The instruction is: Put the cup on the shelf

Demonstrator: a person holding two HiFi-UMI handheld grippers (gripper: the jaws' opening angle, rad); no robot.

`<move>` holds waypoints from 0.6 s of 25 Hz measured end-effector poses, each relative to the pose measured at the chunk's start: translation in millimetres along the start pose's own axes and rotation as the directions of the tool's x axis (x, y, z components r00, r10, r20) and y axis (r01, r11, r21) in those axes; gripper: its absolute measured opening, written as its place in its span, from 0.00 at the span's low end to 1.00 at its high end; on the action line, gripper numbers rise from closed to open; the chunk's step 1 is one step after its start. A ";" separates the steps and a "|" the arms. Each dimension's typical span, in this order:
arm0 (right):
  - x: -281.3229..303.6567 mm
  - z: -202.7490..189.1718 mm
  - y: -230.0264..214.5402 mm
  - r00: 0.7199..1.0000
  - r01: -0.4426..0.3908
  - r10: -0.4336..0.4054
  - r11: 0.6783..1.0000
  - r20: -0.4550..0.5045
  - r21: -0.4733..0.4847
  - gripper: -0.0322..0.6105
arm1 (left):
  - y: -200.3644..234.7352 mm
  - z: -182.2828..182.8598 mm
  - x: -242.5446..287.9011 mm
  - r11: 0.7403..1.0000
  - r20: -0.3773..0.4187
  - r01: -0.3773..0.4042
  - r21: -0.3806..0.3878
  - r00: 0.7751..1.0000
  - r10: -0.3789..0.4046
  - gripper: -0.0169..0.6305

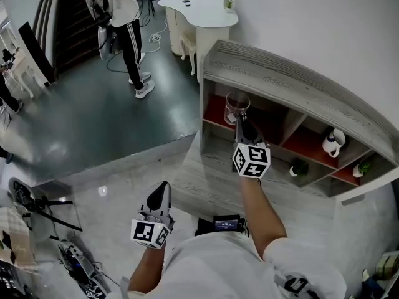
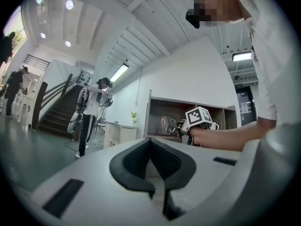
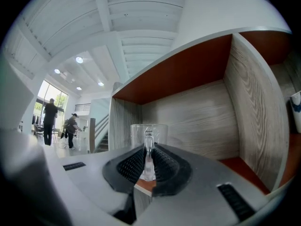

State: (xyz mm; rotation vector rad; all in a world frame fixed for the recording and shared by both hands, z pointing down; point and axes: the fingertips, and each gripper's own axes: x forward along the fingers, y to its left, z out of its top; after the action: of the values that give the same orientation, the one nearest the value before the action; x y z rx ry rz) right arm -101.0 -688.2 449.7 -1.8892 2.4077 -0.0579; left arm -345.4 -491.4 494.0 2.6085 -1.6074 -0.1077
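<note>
A clear glass cup [image 1: 237, 106] with a handle is at the front of the upper left compartment of the grey wooden shelf [image 1: 280, 73], over its red floor. My right gripper [image 1: 242, 122] is shut on the cup's handle. In the right gripper view the cup [image 3: 148, 135] stands upright just past the jaws, and the right gripper [image 3: 149, 161] pinches the thin handle, with the shelf's back wall [image 3: 197, 121] behind. Whether the cup rests on the floor I cannot tell. My left gripper [image 1: 163, 190] hangs low and left, shut and empty; the left gripper [image 2: 151, 161] faces the shelf, where the cup [image 2: 165, 125] shows.
A white jug [image 1: 333, 142] and small pots [image 1: 299, 167] occupy compartments to the right. A person [image 1: 128, 30] stands on the dark floor at the back left. A white table [image 1: 199, 11] with a vase is behind the shelf. Stands and cables [image 1: 37, 210] lie at lower left.
</note>
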 end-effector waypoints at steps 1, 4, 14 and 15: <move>0.7 -1.1 -0.1 1.000 0.003 -0.003 1.000 -0.004 0.000 0.12 | 0.3 -0.2 -0.8 1.000 -0.001 -0.002 -0.001 1.000 0.002 0.04; 2.3 -4.1 -0.2 1.000 0.010 -0.010 1.000 -0.008 -0.005 0.12 | 0.8 -0.5 -2.2 1.000 0.001 -0.007 -0.004 1.000 0.007 0.04; 10.4 -11.1 3.9 1.000 0.021 -0.022 0.998 -0.011 -0.055 0.12 | 0.5 -6.2 -2.2 1.000 -0.005 -0.006 -0.015 1.000 0.006 0.04; 11.9 -11.3 3.8 1.000 0.021 -0.022 0.998 -0.014 -0.059 0.12 | 0.2 -6.5 -2.1 1.000 -0.005 -0.006 -0.016 1.000 0.006 0.04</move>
State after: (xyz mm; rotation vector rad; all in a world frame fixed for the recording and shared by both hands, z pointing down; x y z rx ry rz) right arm -108.5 -699.1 460.3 -1.9461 2.4246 -0.0014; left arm -345.9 -489.4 500.5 2.5899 -1.6056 -0.1132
